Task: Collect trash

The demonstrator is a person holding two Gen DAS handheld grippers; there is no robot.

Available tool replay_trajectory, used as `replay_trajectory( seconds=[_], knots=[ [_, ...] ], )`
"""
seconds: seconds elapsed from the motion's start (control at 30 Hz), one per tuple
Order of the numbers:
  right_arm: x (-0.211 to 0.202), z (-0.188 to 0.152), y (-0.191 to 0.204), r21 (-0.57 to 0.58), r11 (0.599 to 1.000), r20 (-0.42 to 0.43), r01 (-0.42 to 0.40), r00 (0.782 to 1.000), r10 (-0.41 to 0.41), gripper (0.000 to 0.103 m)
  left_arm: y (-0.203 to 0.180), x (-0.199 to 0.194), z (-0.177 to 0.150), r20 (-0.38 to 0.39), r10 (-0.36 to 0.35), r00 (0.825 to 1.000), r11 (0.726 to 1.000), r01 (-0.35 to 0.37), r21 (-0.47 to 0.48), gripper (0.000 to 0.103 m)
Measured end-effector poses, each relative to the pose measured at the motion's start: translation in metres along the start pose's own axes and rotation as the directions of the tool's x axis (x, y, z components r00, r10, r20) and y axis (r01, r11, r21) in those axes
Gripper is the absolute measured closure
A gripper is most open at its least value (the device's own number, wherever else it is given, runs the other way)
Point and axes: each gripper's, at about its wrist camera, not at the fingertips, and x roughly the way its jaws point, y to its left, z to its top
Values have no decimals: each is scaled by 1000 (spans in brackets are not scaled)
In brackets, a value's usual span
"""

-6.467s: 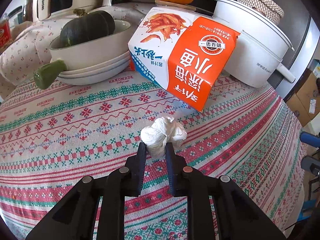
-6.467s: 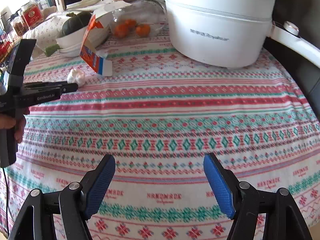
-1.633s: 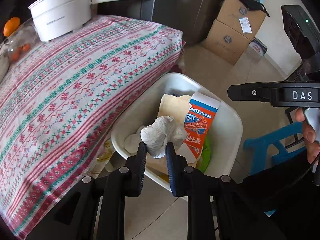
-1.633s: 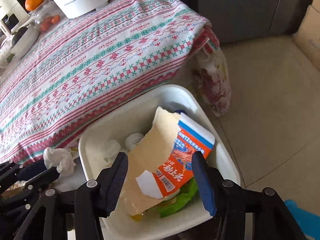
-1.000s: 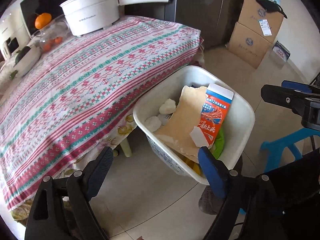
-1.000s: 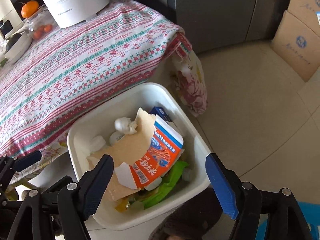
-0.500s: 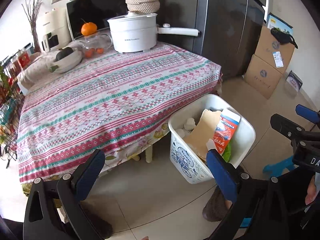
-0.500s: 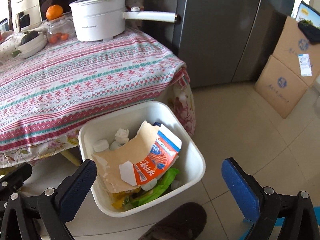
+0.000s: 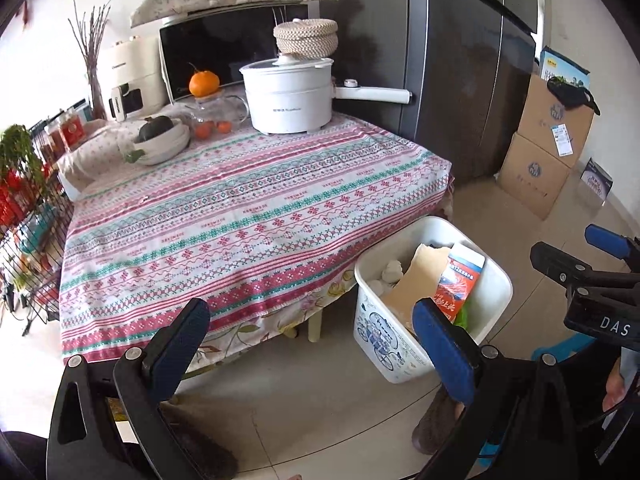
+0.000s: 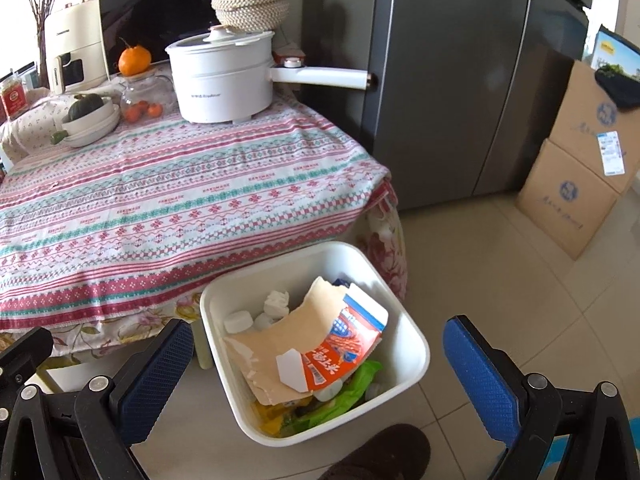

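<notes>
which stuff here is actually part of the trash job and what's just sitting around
Part of the job:
- white bin on the floor by the table
- orange carton, in the bin
- crumpled tissue, in the bin
- left tongs and right tongs, both open and empty

Just lying about:
- white electric pot
- orange
- bowls with the dark squash
- cardboard boxes

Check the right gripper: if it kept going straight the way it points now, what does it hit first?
Most likely the white trash bin: it sits centred between the open right gripper fingers, with the torn orange carton on top of the trash as the probable first contact. Nothing shows between them, though depth is hard to judge in the fisheye view.
</notes>
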Motion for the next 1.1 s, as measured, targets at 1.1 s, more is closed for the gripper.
replay_trajectory(
  seconds=[1.1],
  knots=[
    [-4,1,-1,14,1000,40,-10,999,9,1,-5,-2,-3,6,-19,1000,1000,19,6,1]
  ],
)
